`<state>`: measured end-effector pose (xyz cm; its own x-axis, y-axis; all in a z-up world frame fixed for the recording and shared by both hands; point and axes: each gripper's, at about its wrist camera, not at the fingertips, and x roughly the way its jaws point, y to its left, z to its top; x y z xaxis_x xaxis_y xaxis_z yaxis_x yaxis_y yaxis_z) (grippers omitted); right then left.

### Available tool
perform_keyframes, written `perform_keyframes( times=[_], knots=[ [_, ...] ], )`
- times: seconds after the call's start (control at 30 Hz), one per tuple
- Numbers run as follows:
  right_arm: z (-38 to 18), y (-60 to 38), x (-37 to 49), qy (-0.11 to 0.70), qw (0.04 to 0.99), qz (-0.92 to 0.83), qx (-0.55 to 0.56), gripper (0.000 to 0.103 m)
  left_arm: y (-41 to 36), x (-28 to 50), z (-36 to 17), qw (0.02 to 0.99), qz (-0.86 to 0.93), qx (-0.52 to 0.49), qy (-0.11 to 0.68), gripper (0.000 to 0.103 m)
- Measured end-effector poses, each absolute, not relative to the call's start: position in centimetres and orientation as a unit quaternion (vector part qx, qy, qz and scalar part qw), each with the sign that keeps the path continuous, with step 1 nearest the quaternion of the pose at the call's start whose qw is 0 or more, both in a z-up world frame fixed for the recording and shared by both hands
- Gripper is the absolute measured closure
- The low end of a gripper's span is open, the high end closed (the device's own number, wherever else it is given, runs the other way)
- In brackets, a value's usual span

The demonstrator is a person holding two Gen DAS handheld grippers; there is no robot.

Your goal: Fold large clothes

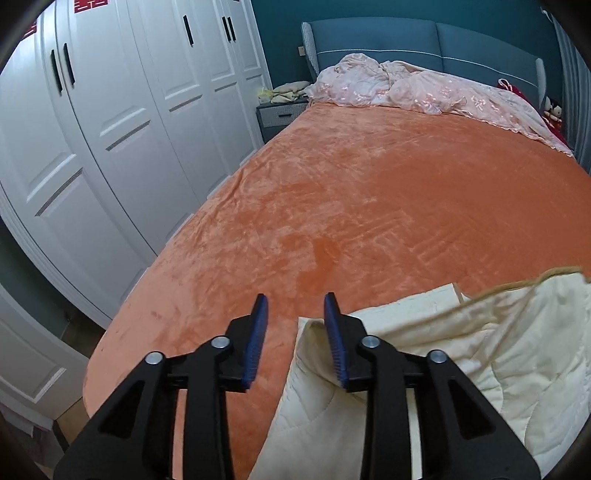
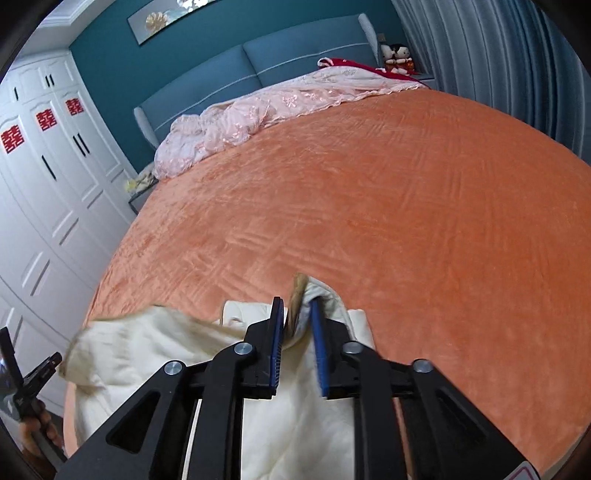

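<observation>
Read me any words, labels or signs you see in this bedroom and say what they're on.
"囍": red paper cutouts, three on the upper wardrobe doors.
Red cutouts at the wardrobe's top edge in the left wrist view: cropped, unreadable.
Wall picture: a leaf motif, no text.
Nothing else carries writing.

left gripper [image 1: 295, 317]: black frame | right gripper [image 2: 298, 325]: blue ribbed jaws | silver pivot screws
</observation>
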<state>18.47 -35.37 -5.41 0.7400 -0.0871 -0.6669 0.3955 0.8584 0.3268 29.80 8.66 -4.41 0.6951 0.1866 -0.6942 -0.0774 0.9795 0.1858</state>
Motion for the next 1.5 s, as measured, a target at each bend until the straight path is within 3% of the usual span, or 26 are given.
perform_keyframes(
  times=[0.13,0.2,0.27,0.6,0.63,0.67,0.7,0.73,0.77,0.83,1.07,1.5],
  knots=[
    [-4.8,-34.6,17.8,0.314,0.914,-0.136,0.217,0.080,8.9,30.0,-3.5,0.920,0.062,0.070,0.380,0.065],
    [-4.5,-34.4,17.3,0.309,0.919,-0.139,0.203,0.068,9.1,29.8,-3.1,0.921,0.044,0.057,0.383,0.058],
    [-4.9,-34.3,17.2,0.311,0.922,-0.131,0.191,0.052,9.4,29.6,-3.2,0.920,0.028,0.040,0.388,0.042],
    [-9.9,-37.2,20.2,0.395,0.885,-0.127,0.213,0.050,9.1,33.4,-9.6,0.878,-0.002,-0.007,0.478,0.041],
    [-10.2,-37.4,20.6,0.400,0.881,-0.123,0.219,0.054,9.0,33.8,-10.1,0.875,-0.007,-0.009,0.484,0.046],
    [-10.5,-37.4,20.9,0.401,0.880,-0.117,0.225,0.070,8.8,34.1,-10.7,0.870,-0.013,-0.012,0.492,0.056],
    [-10.8,-37.4,21.2,0.404,0.878,-0.117,0.228,0.079,8.7,34.4,-11.0,0.868,-0.015,-0.016,0.496,0.062],
    [-10.9,-37.4,21.5,0.405,0.877,-0.114,0.230,0.088,8.6,34.6,-11.3,0.866,-0.015,-0.019,0.499,0.077],
    [-10.8,-37.4,21.7,0.401,0.879,-0.114,0.230,0.091,8.6,34.8,-11.3,0.866,-0.017,-0.024,0.500,0.089],
    [-10.2,-37.1,22.0,0.385,0.888,-0.121,0.222,0.094,8.6,35.1,-10.9,0.871,-0.015,-0.030,0.490,0.094],
    [-9.3,-36.6,24.3,0.356,0.902,-0.163,0.182,0.095,7.9,36.7,-8.9,0.894,0.005,-0.012,0.447,0.096],
    [-17.1,-38.4,25.2,0.409,0.869,-0.172,0.218,0.094,6.6,38.3,-16.7,0.879,0.033,0.042,0.475,0.092]
  ],
)
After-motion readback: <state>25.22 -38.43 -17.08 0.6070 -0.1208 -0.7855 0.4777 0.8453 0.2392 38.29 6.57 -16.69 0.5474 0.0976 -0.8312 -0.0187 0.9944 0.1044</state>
